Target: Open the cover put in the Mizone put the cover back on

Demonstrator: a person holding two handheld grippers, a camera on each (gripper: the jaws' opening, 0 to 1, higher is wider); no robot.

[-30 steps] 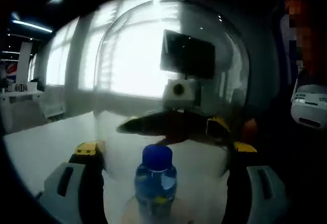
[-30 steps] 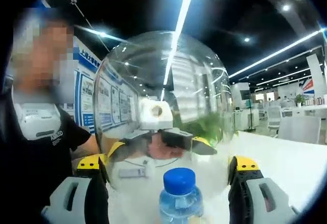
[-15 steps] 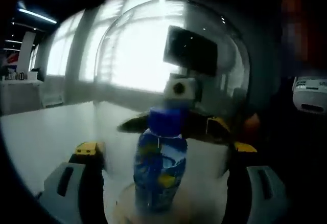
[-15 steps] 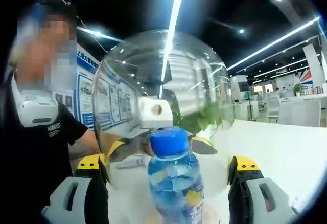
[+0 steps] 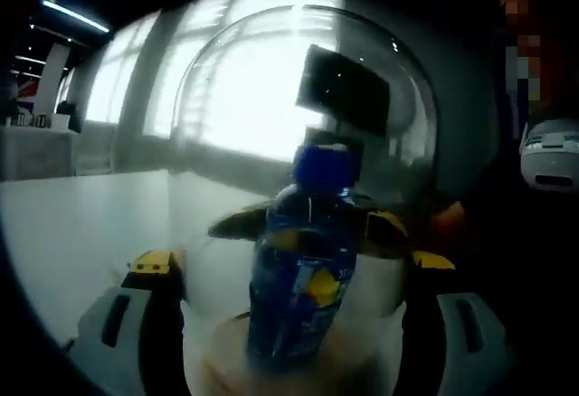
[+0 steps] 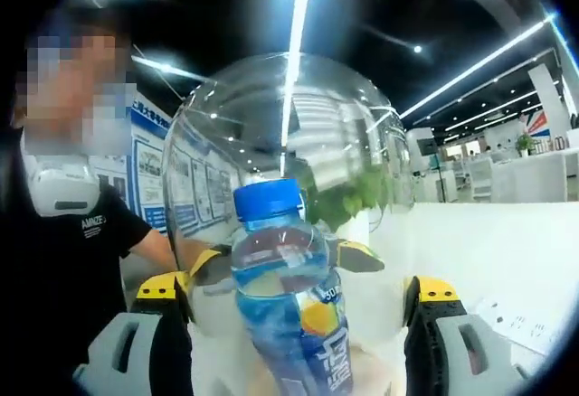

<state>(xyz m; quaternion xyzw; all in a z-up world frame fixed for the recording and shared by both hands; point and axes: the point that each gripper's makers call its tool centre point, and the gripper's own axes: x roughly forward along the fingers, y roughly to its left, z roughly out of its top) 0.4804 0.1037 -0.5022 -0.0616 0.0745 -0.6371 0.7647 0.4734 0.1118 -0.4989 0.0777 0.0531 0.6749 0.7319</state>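
Since second ago, glass cover [image 5: 303,152] lowered over Mizone bottle [image 5: 303,274]; bottle now rises full height inside dome, before only cap showed low. White desk [image 6: 507,260] beneath, round base under bottle. Left claw [image 5: 291,310] and right claw [image 6: 294,319] each clenched on cover from opposite sides. Risk, my guess: uneven lowering, rim clips bottle, tips it.
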